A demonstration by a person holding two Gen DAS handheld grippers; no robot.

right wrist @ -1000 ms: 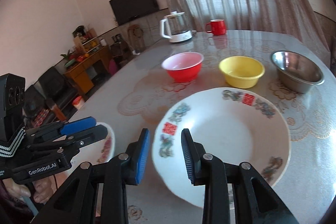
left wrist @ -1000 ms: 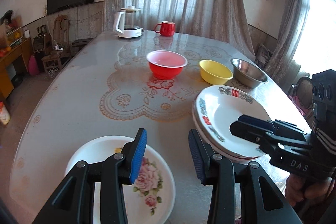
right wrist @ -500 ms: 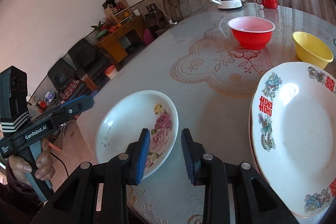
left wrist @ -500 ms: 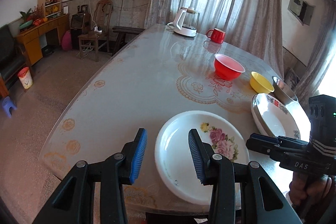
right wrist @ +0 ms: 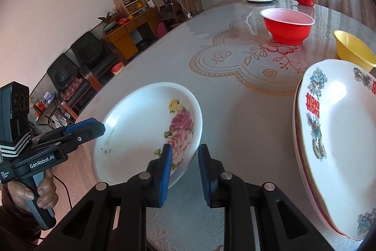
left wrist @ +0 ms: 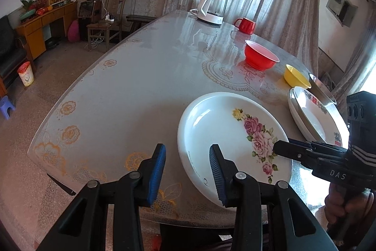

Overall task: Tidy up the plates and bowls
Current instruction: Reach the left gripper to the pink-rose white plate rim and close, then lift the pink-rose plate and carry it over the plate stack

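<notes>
Left wrist view had my left tool (left wrist: 187, 167) wide open and holding nothing, its right finger over the near-left rim of the rose plate (left wrist: 225, 133), the other finger over bare counter (left wrist: 131, 91). That plate sat close to the counter's near edge. Just right of it was the stack of red-character plates (left wrist: 312, 117), and behind that the yellow bowl (left wrist: 295, 79), a steel bowl (left wrist: 320, 88) mostly cut off, and the red bowl (left wrist: 259, 58). Kettle (left wrist: 211, 8) and red mug (left wrist: 245, 25) were way at the far end, well apart from everything. Loads of open counter to the left of the plates.

From the right wrist, my right tool (right wrist: 184, 173) was open too, nothing gripped, fingers straddling the rose plate's (right wrist: 141, 128) near-right rim; couldn't tell if either pad touched it. The plate stack (right wrist: 338, 145) crowded the right side and ran out of frame, and the yellow bowl (right wrist: 352, 51) was partly hidden behind it. The left tool (right wrist: 89, 127) hovered at the plate's far-left rim.
</notes>
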